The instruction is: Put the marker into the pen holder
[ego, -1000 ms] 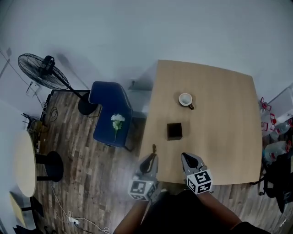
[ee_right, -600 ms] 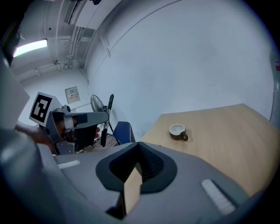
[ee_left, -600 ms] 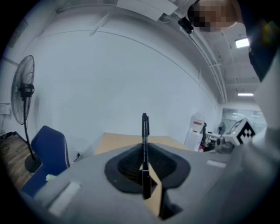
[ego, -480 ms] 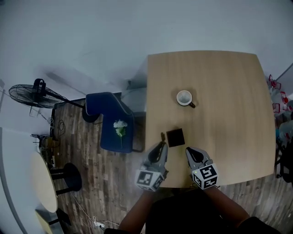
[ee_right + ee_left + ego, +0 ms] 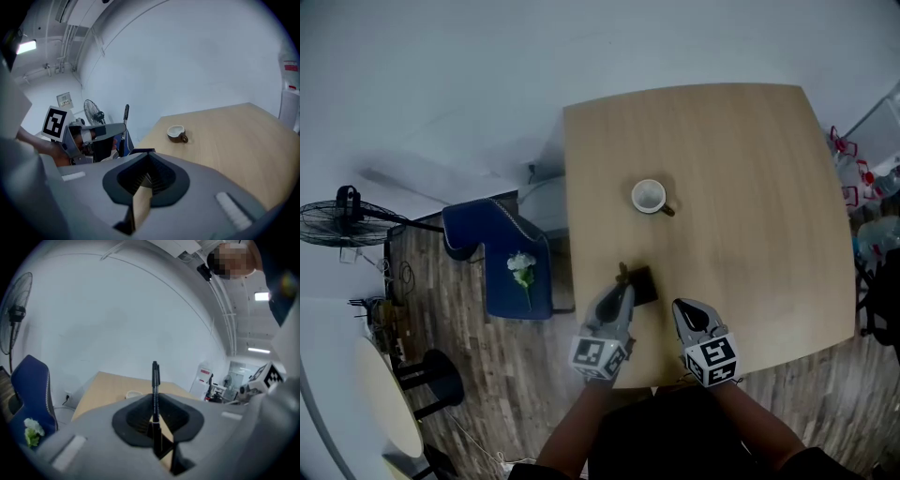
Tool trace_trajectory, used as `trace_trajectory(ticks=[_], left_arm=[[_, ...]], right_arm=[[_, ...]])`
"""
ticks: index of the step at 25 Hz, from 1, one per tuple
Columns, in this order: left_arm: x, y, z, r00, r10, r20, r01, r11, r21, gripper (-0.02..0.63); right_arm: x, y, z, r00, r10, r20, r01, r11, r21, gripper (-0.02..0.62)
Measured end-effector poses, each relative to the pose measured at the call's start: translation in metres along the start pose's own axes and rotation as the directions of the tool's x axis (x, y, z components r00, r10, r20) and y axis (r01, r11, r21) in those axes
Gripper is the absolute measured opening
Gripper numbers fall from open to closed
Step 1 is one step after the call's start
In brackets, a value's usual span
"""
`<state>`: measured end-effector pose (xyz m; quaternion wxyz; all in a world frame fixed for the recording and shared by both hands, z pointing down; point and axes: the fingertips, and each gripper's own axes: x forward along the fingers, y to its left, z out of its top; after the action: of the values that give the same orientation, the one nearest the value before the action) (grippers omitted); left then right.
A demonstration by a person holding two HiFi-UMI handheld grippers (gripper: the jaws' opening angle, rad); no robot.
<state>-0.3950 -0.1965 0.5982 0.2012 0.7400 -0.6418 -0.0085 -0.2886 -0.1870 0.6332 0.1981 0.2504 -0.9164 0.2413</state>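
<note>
Marker (image 5: pixel 155 390) is up and vertical, dark barrel pinched low down between the left gripper's (image 5: pixel 619 292) jaws, which are closed onto it with the top end standing free above them.

Sweeping from the left of the head view: a standing fan (image 5: pixel 337 220) out on the wood floor, then a blue chair (image 5: pixel 502 272) with a white flower (image 5: pixel 522 265) lying on its seat.

Next, the pale wooden worktop (image 5: pixel 750 187). At its near edge I have the left gripper, and the marker's (image 5: pixel 622 272) tip pokes out just past it, right at the left rim of the black square pen holder (image 5: pixel 645 284). (From up here I can't tell whether the marker sits over the opening or just beside it.) The gripper covers part of the holder.

Further back on the worktop, well apart from the holder, a white cup (image 5: pixel 650 196) with a dark handle stands upright.

Then the right gripper (image 5: pixel 684 309), near the holder's right side, not touching it. In its own view the jaws stand a narrow slit apart with only bare worktop showing through, nothing held. That view also catches the left gripper (image 5: pixel 93 133) with the marker (image 5: pixel 125 115) upright, beside the holder's rim (image 5: pixel 143 150), and the cup (image 5: pixel 176 132) beyond.
</note>
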Motion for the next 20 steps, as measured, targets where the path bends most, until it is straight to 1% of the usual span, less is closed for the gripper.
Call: trace_trajectory(ticks=[3,7,12,17,20], left_arm=[[0.008,0.001,-0.015,0.999,-0.034,-0.027,0.034,0.999,0.014,0.045],[0.017,0.004,-0.035,0.996,-0.040,-0.075,0.044,0.998,0.054,0.046],[0.020,0.015,-0.058,0.992,-0.003,-0.129,0.015,0.995,0.095,0.046],[0.015,0.020,-0.068,0.981,0.017,-0.194,0.007,0.992,0.123,0.048],[0.016,0.018,-0.072,0.981,0.012,-0.192,0.012,0.992,0.126,0.049]], right_arm=[[-0.002,-0.006,-0.006,1.000,-0.030,-0.008,0.030,0.999,0.021,0.002],[-0.002,-0.010,-0.013,0.999,-0.049,-0.021,0.049,0.999,0.019,0.002],[-0.001,-0.011,-0.023,0.998,-0.057,-0.041,0.058,0.998,0.022,0.002],[-0.001,-0.023,-0.033,0.994,-0.092,-0.058,0.094,0.995,0.041,0.002],[-0.003,-0.029,-0.032,0.993,-0.100,-0.061,0.102,0.994,0.036,0.002]])
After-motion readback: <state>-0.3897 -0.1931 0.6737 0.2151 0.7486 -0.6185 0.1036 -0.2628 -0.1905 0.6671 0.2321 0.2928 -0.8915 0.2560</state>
